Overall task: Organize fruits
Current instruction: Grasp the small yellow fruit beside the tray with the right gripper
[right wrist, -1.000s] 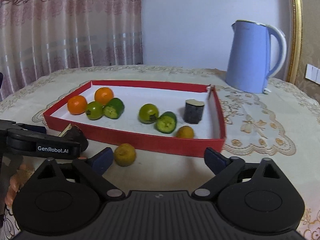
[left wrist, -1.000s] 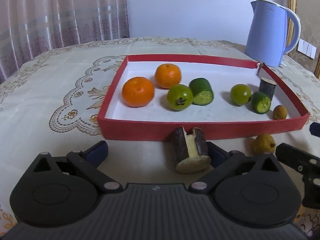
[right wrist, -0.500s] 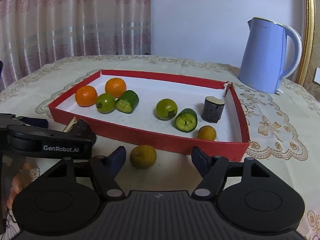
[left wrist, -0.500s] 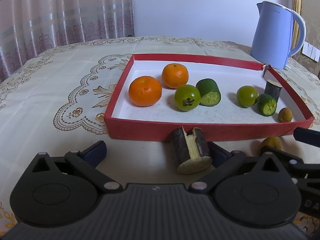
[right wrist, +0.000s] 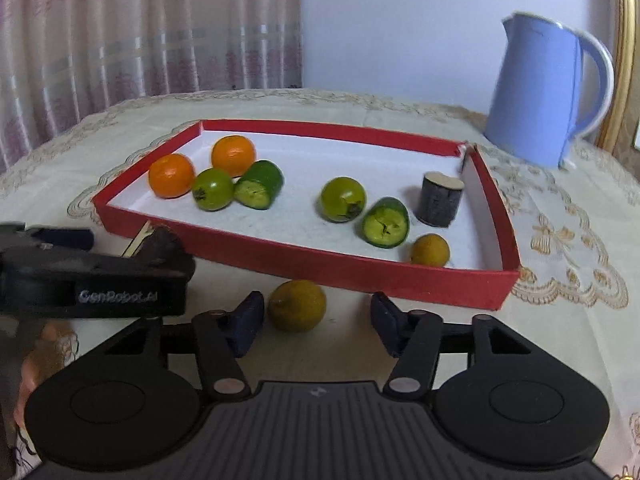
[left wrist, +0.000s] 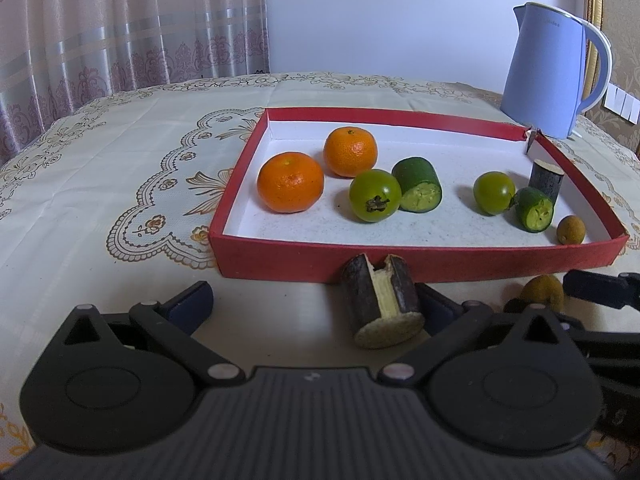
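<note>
A small yellow-brown fruit [right wrist: 297, 305] lies on the tablecloth in front of the red tray [right wrist: 320, 269]. My right gripper [right wrist: 316, 320] has this fruit between its closing jaws; the left pad is almost on it and the right pad stands apart. In the left wrist view the same fruit [left wrist: 542, 289] shows at the right. My left gripper [left wrist: 314, 306] is open, with a dark sugarcane piece [left wrist: 382, 300] lying against its right finger. The tray [left wrist: 400, 265] holds two oranges, two green round fruits, two cut green pieces, a dark stub and a small brown fruit.
A blue kettle [left wrist: 548, 72] stands behind the tray's far right corner. The left gripper's body [right wrist: 100, 280] crosses the left of the right wrist view, close to the right gripper. A curtain hangs behind the table, and the embroidered cloth [left wrist: 100, 184] spreads left of the tray.
My right gripper has moved forward so that the yellow-brown fruit now sits between its fingers, and its jaws have narrowed. The left gripper and sugarcane piece have stayed in place.
</note>
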Available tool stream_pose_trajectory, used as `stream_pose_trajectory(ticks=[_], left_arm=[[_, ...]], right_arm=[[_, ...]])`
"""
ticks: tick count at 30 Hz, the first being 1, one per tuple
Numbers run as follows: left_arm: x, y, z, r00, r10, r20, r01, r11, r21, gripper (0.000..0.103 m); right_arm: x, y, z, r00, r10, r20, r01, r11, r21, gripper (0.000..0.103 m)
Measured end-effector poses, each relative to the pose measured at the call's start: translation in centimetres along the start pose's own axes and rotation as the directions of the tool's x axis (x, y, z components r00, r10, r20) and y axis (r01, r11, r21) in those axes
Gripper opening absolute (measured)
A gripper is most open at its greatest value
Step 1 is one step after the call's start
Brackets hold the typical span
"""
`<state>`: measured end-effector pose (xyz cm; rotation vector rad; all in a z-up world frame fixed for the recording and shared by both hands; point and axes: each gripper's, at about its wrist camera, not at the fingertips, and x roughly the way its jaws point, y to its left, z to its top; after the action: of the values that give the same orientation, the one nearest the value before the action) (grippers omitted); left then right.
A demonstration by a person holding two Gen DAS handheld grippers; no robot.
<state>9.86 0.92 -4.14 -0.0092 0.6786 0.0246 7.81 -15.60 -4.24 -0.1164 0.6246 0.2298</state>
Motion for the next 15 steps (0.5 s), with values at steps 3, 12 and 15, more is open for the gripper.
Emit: stream_pose_trajectory(ticks=[3, 12, 15], left_arm=[[-0.02, 0.08, -0.01, 1.0, 0.0, 0.0, 0.0, 1.0, 0.001, 0.103], [-0.01, 0.08, -0.01, 1.0, 0.0, 0.0, 0.0, 1.0, 0.001, 0.103], [0.0, 0.08, -0.01, 1.0, 0.0, 0.0, 0.0, 1.0, 0.001, 0.103]], right_arm=[[0.27, -0.26, 0.25, 1.0, 0.006, 0.001, -0.006, 1.0, 0.01, 0.049], [0.24, -0.54, 0.24, 1.0, 0.013, 0.007, -0.013, 1.0, 0.011, 0.036], [0.2, -0.36, 0.15, 1.0, 0.016, 0.014, -0.016, 1.0, 0.0, 0.034]])
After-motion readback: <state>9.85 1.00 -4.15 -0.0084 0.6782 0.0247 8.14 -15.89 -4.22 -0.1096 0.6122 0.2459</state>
